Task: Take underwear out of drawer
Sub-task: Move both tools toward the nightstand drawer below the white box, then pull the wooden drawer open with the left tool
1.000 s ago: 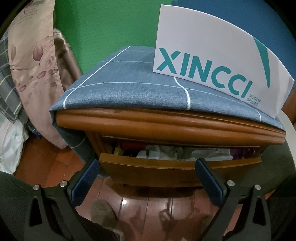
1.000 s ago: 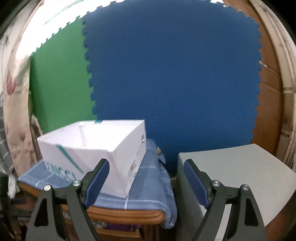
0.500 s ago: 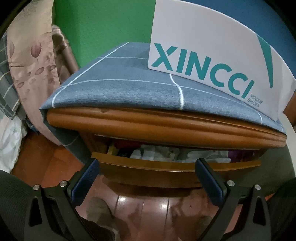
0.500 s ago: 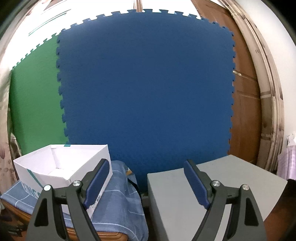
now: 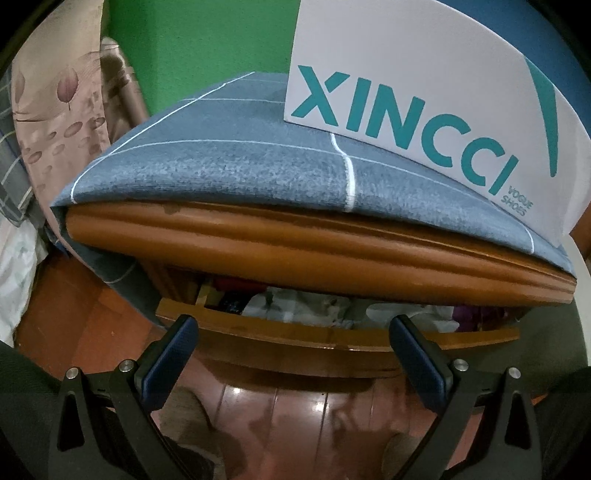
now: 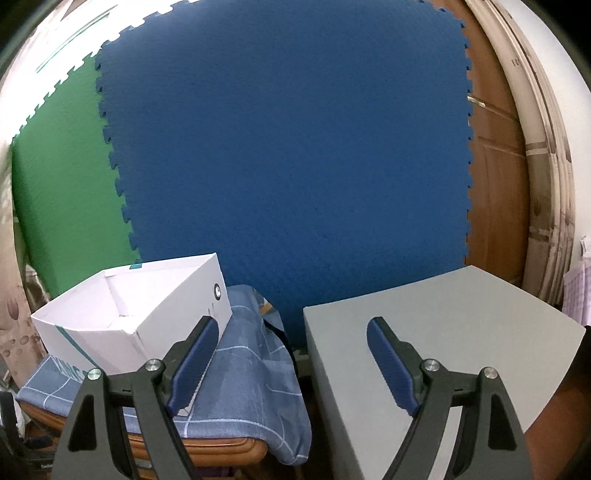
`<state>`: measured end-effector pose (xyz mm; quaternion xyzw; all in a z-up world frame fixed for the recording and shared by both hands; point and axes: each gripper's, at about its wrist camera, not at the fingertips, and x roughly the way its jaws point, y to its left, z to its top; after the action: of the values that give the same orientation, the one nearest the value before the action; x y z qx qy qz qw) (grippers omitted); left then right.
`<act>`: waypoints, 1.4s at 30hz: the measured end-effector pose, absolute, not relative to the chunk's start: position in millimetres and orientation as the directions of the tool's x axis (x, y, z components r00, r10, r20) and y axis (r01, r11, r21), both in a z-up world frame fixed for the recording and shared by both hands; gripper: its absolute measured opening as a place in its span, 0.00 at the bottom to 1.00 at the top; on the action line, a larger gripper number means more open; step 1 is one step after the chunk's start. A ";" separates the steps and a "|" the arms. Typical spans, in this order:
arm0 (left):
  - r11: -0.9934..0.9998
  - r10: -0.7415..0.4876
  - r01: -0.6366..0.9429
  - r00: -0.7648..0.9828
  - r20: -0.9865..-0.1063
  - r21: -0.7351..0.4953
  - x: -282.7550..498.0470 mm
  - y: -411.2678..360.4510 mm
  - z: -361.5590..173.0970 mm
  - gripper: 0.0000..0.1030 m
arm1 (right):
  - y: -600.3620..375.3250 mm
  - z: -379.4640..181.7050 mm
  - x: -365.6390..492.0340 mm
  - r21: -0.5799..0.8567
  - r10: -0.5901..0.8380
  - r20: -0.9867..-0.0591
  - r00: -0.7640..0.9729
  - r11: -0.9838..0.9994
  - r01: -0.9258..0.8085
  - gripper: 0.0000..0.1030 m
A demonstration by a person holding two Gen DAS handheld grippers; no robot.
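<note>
wooden and orange-brown, the nightstand (image 5: 295, 243) fills my left wrist view, its top draped in a blue checked cloth (image 5: 229, 166). a white shoe box (image 5: 424, 92) printed "xincci" sits on the cloth toward 1 o'clock. below the thick top edge the drawer (image 5: 332, 338) stands pulled partly out, and in the gap i see a jumble of fabric — the underwear (image 5: 317, 301), mostly pale and white in the middle, something red and dark toward 10 o'clock of the pile, something purple at its 3 o'clock end. which piece is which i cannot tell.

my left gripper (image 5: 293, 328) hangs just in front of the drawer front, its fingers (image 5: 170, 350) spread wide and holding nothing, the drawer's lip showing between the tips. below them lies glossy reddish wooden floor (image 5: 280, 413). a floral pillow (image 5: 48, 110) leans at 9 o'clock, beside a green foam mat (image 5: 192, 33) on the wall.

my right gripper (image 6: 291, 336) is higher, looking over the top — its fingers (image 6: 391, 365) are also wide apart and empty. at 8 o'clock the shoe box (image 6: 129, 317) shows open on the cloth (image 6: 243, 387), and at 4 o'clock a grey surface (image 6: 443, 332) stands just beside the nightstand. a large blue foam mat (image 6: 288, 147) covers the wall behind, with a brown wooden door (image 6: 495, 166) at 2 o'clock.
</note>
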<state>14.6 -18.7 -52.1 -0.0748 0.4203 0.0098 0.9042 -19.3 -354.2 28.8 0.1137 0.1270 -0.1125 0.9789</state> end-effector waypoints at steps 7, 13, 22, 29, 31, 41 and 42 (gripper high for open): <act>0.976 -0.067 -0.120 0.620 -0.782 -0.179 21.3 -15.6 -62.0 0.99 | -348.9 28.1 -20.2 0.175 -0.181 -0.282 0.942 0.956 0.237 0.83; 0.961 -0.077 -0.169 0.601 -0.795 -0.221 25.7 -12.2 -72.1 0.99 | -350.5 27.3 -17.7 0.185 -0.166 -0.299 0.940 0.956 0.228 0.83; 0.920 -0.105 -0.255 0.572 -0.813 -0.298 31.8 -4.9 -91.3 0.99 | -351.5 26.6 -15.7 0.194 -0.147 -0.313 0.938 0.957 0.214 0.83; 0.892 -0.115 -0.308 0.554 -0.825 -0.331 35.6 2.3 -105.4 0.99 | -351.4 26.3 -14.0 0.205 -0.136 -0.324 0.936 0.956 0.210 0.83; 0.875 -0.117 -0.325 0.576 -0.809 -0.358 34.7 5.2 -110.3 0.99 | -350.9 26.2 -13.5 0.207 -0.132 -0.326 0.936 0.956 0.207 0.83; 0.730 -0.166 -0.446 0.619 -0.767 -0.518 32.2 18.6 -130.5 0.98 | -349.1 24.9 -12.8 0.210 -0.118 -0.336 0.935 0.958 0.196 0.83; 0.725 -0.157 -0.454 0.623 -0.766 -0.518 31.2 19.3 -131.1 0.98 | -349.5 24.9 -12.6 0.212 -0.116 -0.337 0.934 0.958 0.196 0.83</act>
<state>31.2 19.3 -131.1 -0.3595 0.4249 0.0898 0.8259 -12.6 -349.5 24.9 0.1218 0.1625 -0.0799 0.9759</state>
